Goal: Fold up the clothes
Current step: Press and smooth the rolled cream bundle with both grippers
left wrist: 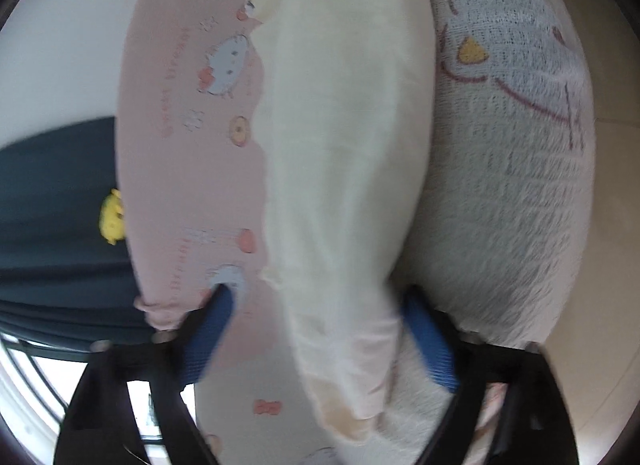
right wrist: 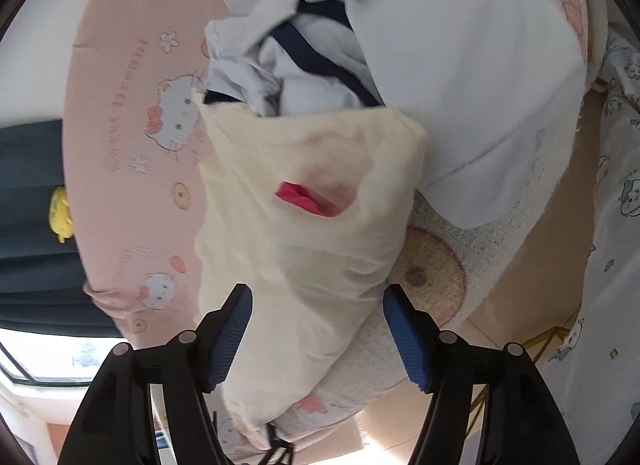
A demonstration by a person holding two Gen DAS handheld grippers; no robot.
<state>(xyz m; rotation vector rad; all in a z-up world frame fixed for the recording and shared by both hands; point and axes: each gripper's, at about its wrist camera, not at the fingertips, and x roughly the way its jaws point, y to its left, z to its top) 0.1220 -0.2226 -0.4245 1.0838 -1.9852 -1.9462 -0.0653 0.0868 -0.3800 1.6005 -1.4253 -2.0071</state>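
A folded cream-yellow cotton garment [right wrist: 304,225] lies on a pink cartoon-cat-print sheet [right wrist: 132,153], between both grippers' blue pads, with a bright pink scrap [right wrist: 304,199] showing through a gap in its top layer. The right gripper [right wrist: 318,333] stands wide, pads clear of the cloth on either side; the left gripper [left wrist: 316,341] is likewise spread, holding nothing. Just beyond lies a heap of unfolded white and navy clothes [right wrist: 320,49], and to the right a white textured blanket [left wrist: 512,169]. The likely risks: the loose fold may spring open once released, and a careless next reach could drag the heap onto it.
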